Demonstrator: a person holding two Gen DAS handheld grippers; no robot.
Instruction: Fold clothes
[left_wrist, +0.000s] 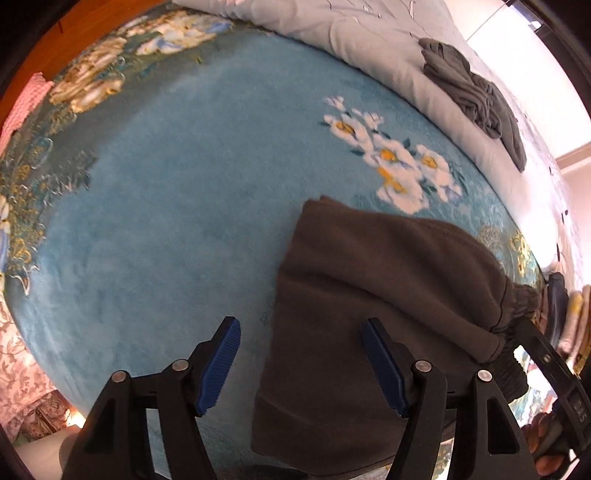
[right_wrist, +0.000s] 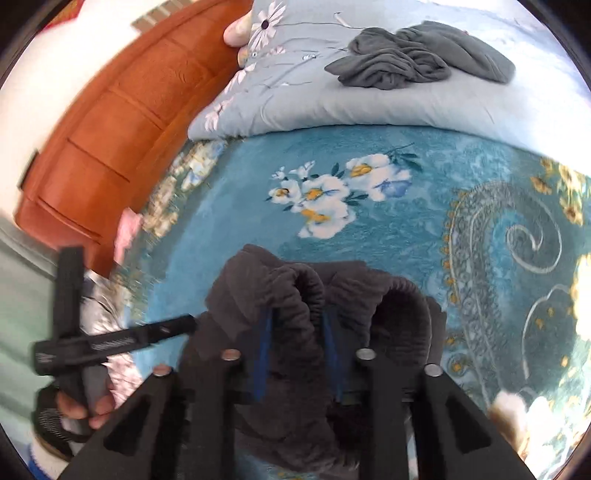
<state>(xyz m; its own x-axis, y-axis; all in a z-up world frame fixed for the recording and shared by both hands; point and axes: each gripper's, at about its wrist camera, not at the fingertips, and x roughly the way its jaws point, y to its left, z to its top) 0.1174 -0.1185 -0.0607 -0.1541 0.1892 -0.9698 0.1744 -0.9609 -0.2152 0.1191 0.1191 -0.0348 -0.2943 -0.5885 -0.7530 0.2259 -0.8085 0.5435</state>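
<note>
Right wrist view: right gripper (right_wrist: 297, 350) clamps brown pants' (right_wrist: 280, 295) elastic waistband.

Matt fleece pants (left_wrist: 369, 295), plush blanket (left_wrist: 166, 221)

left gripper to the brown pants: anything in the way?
Nothing visible. The left gripper is open right over the brown pants, bare blue blanket beside them. The right gripper already clamps their waistband.
</note>
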